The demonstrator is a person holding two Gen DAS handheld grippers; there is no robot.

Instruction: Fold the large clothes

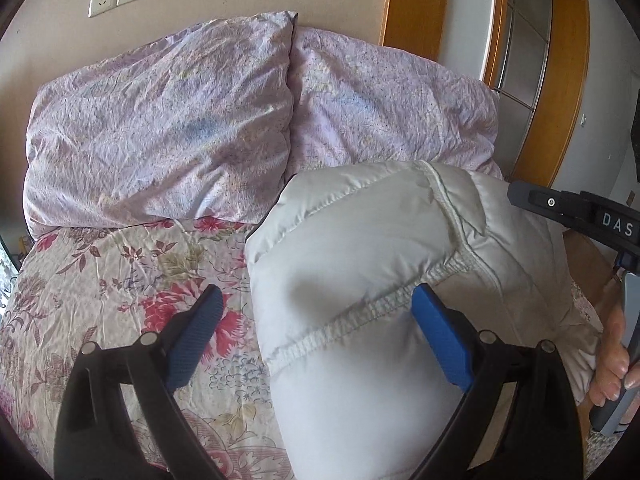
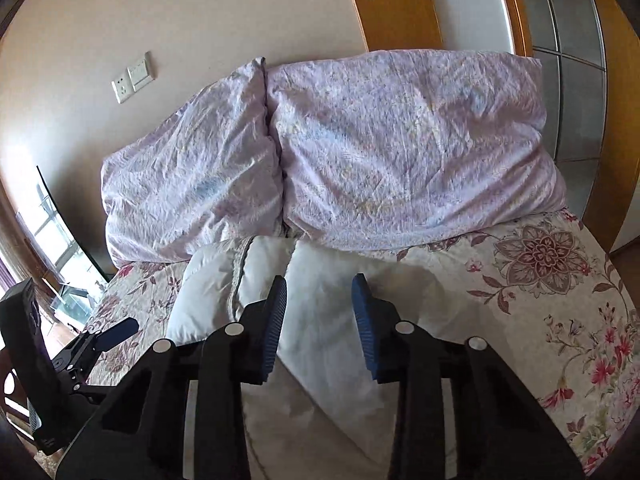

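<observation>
Floral bedsheet (image 1: 120, 280), puffy white jacket (image 1: 360, 260), seemingly folded

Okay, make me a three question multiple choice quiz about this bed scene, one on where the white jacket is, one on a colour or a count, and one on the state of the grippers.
1. Where does the white puffer jacket lie?
A. On the floral bedsheet, just in front of the pillows
B. On the floor
C. On top of both pillows

2. How many lilac pillows stand at the wall?
A. One
B. Two
C. Four

3. How do the left gripper and right gripper stand?
A. Both open, nothing clamped
B. Both shut on cloth
C. Only the left shut

Answers: 1 A, the jacket rests on the sheet below the pillows. 2 B, two sit side by side. 3 A, a clear gap shows between each pair of blue pads.
</observation>
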